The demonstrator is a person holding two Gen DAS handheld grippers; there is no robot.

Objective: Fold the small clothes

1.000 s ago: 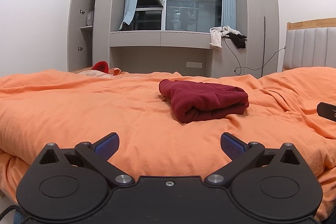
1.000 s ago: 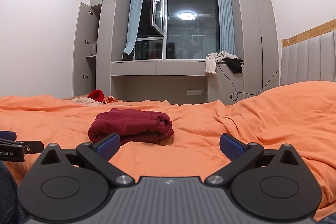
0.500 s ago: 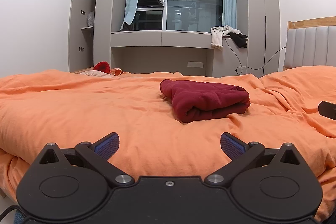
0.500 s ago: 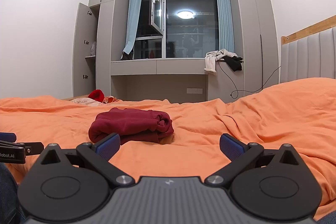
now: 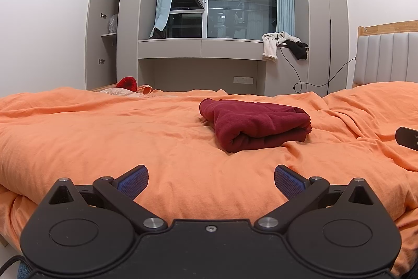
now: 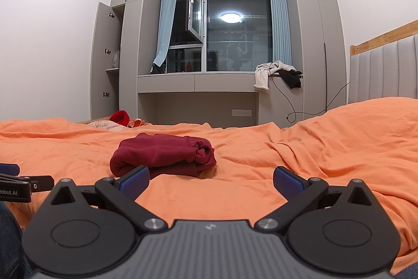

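The dark red garment [image 5: 254,123] is lying folded into a thick bundle on the orange bedcover [image 5: 104,137], out in the middle of the bed, rolled edge facing the left wrist camera. From the right wrist view the same bundle [image 6: 162,154] is sitting left of centre, its bunched end pointing right. The left gripper [image 5: 211,181] is hovering near the bed's front edge with its jaws spread wide and nothing between the blue pads [image 5: 133,181]. The right gripper [image 6: 211,181] is hanging wide apart too, empty, short of the garment. Beyond, a red item [image 5: 127,83] is resting at the far side of the bed, and white and black clothes [image 5: 283,45] are draping over the window ledge [image 5: 201,47].
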